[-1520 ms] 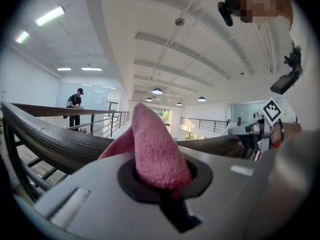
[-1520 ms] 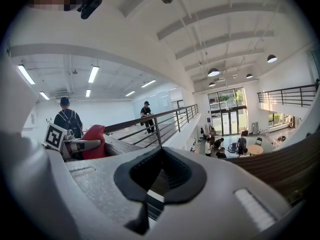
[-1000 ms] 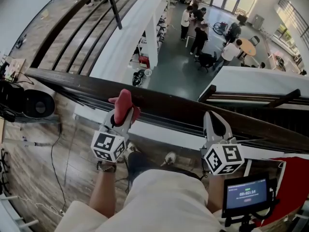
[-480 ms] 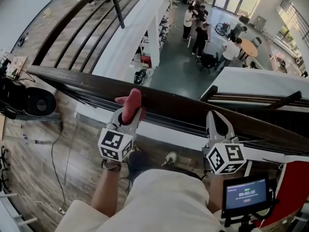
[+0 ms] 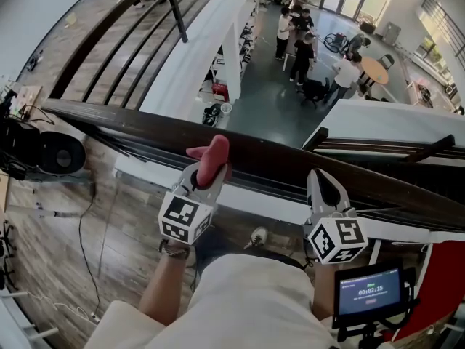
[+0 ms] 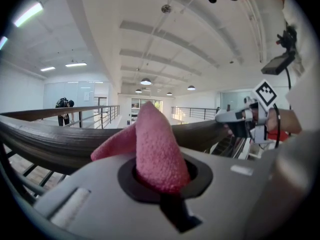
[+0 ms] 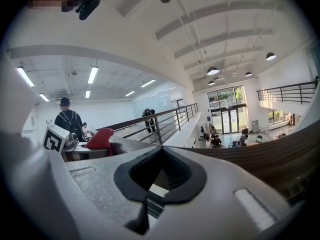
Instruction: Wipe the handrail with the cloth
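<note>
handrail (image 5: 109, 116), dark wood, runs across in front of you, from far left to far right, beyond the fingertips of both grippers. under it are thin dark bars, and far below it is a hall floor with people (image 5: 298, 42) standing around.

your left gripper (image 5: 204, 176) points up to the rail. its fingers are pinching the pink cloth (image 5: 211, 157). the cloth stands out past the fingertips and lies over the top of the rail, with a folded corner hanging to the left of the fingers. in the left gripper view the cloth (image 6: 156, 149) fills the gap between the fingers of the gripper (image 6: 160, 184), and the handrail (image 6: 45, 139) passes just behind it. behind the fingers, toward your wrist, sits the marker cube (image 5: 185, 219).

your right gripper (image 5: 320, 179) is well apart from the left one, to the right along the same rail. its fingers are pressed together at the tips and nothing is between them; the right gripper view shows the gripper (image 7: 160, 176) with only a small empty opening between the pads. the tips are just at the near side of the rail; whether they touch it, i cannot tell. the handrail (image 7: 280, 154) goes away to the right of these fingers.

behind the right fingers, close to your body, there is a small lit screen (image 5: 370, 293).
</note>
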`<state>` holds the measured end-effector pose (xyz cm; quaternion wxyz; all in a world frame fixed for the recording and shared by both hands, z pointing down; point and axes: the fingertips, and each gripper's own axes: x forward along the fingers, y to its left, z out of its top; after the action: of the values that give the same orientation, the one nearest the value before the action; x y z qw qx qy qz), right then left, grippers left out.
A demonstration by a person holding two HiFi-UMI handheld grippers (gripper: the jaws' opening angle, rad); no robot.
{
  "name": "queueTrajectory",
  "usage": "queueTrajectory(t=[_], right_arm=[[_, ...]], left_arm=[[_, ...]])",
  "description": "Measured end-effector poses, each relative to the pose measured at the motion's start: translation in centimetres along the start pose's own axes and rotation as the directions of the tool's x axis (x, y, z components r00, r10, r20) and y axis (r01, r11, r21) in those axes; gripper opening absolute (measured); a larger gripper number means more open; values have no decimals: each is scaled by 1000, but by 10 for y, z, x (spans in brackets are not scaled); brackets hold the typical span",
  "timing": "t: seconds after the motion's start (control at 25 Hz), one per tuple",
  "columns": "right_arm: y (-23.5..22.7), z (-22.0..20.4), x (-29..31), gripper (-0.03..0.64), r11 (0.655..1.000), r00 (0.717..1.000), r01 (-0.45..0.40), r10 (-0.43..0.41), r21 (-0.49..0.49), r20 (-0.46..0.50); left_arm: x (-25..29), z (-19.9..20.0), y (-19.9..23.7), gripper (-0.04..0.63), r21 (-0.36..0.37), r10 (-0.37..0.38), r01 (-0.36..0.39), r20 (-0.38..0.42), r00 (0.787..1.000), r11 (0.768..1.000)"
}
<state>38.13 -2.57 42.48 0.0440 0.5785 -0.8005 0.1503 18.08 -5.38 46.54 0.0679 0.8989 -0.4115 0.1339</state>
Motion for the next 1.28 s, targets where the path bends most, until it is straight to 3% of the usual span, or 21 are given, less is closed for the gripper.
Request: queueTrajectory(t=[0.4,1.28], right_arm=[[-8,0,-4,3,1000,1000,29,-29,5,4],[-21,-12,-10,3,997,997,69,-69,25,-17]], left_arm=[[17,-1,-28,34,35,-97,98,-22,995,995],[41,3,-66,32,82,-214,216,-39,976,973]])
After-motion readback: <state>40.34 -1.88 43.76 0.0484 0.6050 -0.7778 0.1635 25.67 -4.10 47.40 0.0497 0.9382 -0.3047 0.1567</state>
